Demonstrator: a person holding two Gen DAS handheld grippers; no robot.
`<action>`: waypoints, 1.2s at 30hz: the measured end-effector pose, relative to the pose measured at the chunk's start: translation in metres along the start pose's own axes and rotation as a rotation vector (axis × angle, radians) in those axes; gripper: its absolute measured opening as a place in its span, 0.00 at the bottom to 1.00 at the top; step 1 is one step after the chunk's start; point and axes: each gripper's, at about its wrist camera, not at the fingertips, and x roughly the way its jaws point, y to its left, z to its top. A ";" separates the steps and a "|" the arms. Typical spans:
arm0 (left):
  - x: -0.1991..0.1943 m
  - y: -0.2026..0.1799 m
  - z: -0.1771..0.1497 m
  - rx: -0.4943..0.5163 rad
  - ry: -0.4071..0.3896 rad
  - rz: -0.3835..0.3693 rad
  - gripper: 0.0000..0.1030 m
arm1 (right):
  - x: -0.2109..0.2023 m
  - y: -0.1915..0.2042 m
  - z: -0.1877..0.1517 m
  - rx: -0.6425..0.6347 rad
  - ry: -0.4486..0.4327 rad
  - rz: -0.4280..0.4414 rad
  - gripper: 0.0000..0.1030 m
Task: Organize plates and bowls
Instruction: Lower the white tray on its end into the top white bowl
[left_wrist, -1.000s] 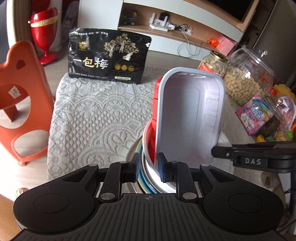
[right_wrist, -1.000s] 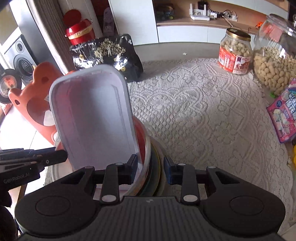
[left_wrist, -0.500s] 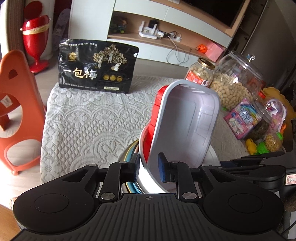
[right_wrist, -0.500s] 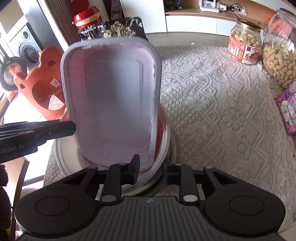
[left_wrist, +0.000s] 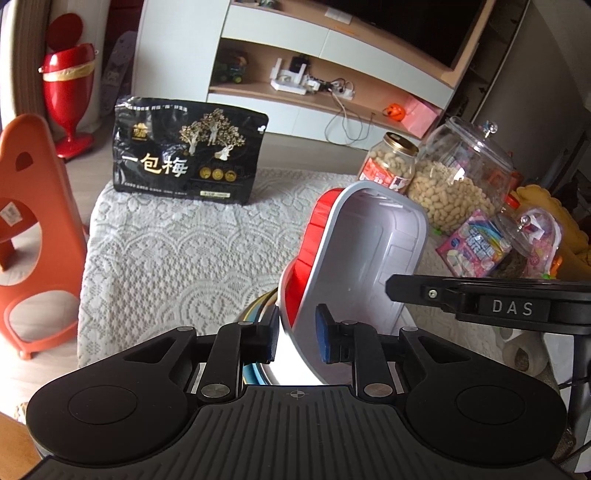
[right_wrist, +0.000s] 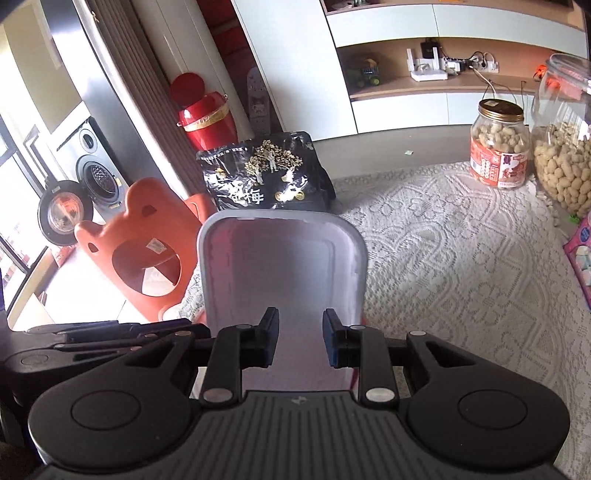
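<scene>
A stack of dishes is held up over the lace-covered table (left_wrist: 166, 251). On top leans a white rectangular tray (left_wrist: 369, 266) with a grey rim and red outside, tilted nearly upright. Coloured plate rims (left_wrist: 258, 308) show below it. My left gripper (left_wrist: 297, 338) is shut on the stack's near rim, one finger outside and one inside the tray. In the right wrist view the tray (right_wrist: 284, 266) fills the middle and its lower end runs between the fingers of my right gripper (right_wrist: 301, 341), shut on the stack. Each gripper's black arm shows in the other's view.
A black snack bag (left_wrist: 188, 155) stands at the table's far edge. A peanut jar (left_wrist: 391, 162), a big glass jar (left_wrist: 461, 177) and a pink packet (left_wrist: 476, 243) crowd the right side. An orange stool (left_wrist: 29, 229) stands off the left edge.
The right gripper has risen with the stack, and the tray now sits centred between its fingers instead of to their left. The left gripper keeps its hold with little movement.
</scene>
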 end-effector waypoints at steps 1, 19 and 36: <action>0.000 -0.001 0.000 0.008 -0.003 -0.004 0.23 | 0.003 0.003 0.000 0.002 0.007 0.012 0.25; -0.005 -0.007 -0.010 0.029 -0.064 0.060 0.23 | 0.003 -0.011 -0.031 -0.037 0.012 -0.080 0.25; -0.050 -0.037 -0.067 -0.030 -0.209 0.200 0.23 | -0.029 -0.026 -0.072 -0.001 -0.074 0.004 0.27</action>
